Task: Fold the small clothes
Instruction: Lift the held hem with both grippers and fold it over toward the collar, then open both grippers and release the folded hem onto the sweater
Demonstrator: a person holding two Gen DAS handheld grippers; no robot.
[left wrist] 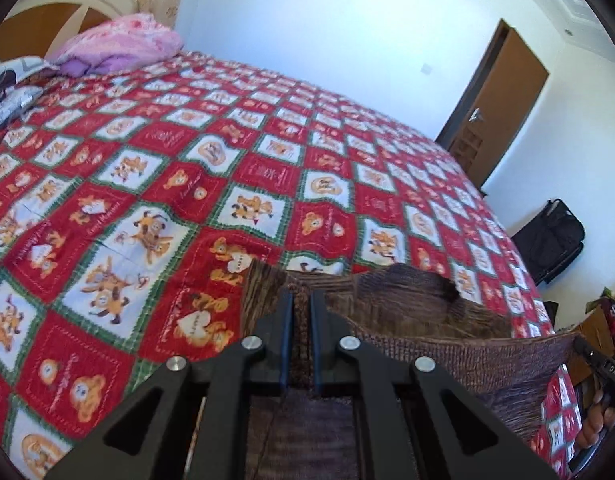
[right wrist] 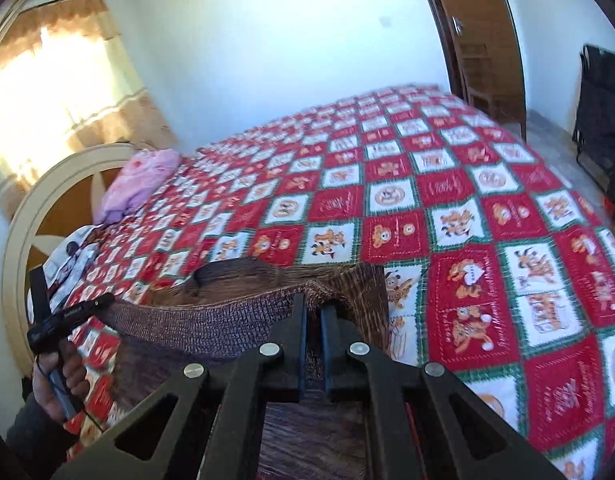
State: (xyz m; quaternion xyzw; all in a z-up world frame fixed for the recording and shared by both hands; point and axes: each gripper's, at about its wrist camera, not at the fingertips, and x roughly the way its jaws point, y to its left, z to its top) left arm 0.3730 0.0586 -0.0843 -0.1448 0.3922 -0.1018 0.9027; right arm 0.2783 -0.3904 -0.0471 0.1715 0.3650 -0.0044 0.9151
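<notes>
Garment: brown knit garment (left wrist: pixel 447 344), stretched over red checked bedspread (left wrist: pixel 267 168)
Left gripper (left wrist: pixel 301 300): clamped on garment edge
Right gripper (right wrist: pixel 313 304): clamped on garment edge

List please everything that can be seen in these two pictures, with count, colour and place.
brown knitted garment: one, brown, near edge of bed, held up between both claws
red, white and green checked bedspread with bear prints: one, covers the bed
pink and purple bundled cloth: one, at the head of the bed
white and grey printed cloth: one, beside the pink bundle
cream arched headboard: one, at the bed's head
brown wooden door: one, far wall
black bag: one, on the floor by the wall
left claw: black, shut on the garment
right claw: black, shut on the garment
</notes>
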